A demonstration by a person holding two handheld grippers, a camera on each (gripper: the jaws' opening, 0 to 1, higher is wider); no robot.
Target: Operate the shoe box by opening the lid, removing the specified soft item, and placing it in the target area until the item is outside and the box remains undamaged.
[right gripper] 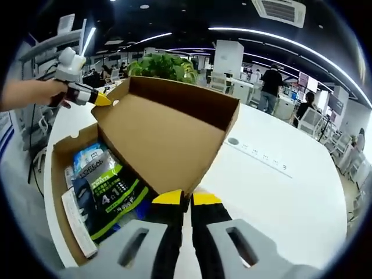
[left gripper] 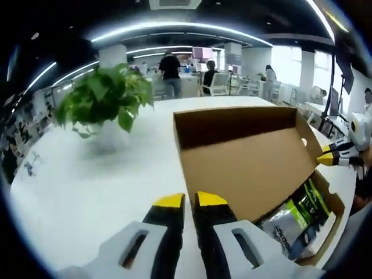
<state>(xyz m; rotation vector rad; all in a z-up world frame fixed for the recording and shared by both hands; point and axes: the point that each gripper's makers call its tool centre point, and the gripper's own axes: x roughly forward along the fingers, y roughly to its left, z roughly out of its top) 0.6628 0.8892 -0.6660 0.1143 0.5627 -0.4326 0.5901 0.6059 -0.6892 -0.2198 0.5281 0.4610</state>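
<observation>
1. The left gripper [left gripper: 190,200] rises from the bottom of the left gripper view. Its yellow-tipped jaws are pressed almost together on the near side edge of the lid [left gripper: 250,168].
2. The right gripper [right gripper: 187,198] takes the same pose in the right gripper view. Its jaws are drawn close, pinching the opposite side edge of the lid.
3. The lid is raised and stands tilted back from the box [right gripper: 58,192], which rests open on the white table [left gripper: 87,186].
4. In the right gripper view the left gripper appears at upper left, held by a hand [right gripper: 32,93]. Its yellow tip touches the lid's far corner.
5. In the left gripper view the right gripper appears at the right edge, its yellow tip against the lid's side edge. The holding hand cannot be made out there.
6. The green and black packet [right gripper: 110,189] lies flat inside the box, beside a blue packet [right gripper: 87,156]. The right gripper view shows both from above. The left gripper view shows one end of the contents under the lid.
7. A potted plant [left gripper: 104,99] stands on the table beyond the box.
8. The right gripper view also shows a socket strip [right gripper: 258,154] set into the tabletop, apart from the box.
9. People [left gripper: 170,70] stand and sit at desks far behind the table.
</observation>
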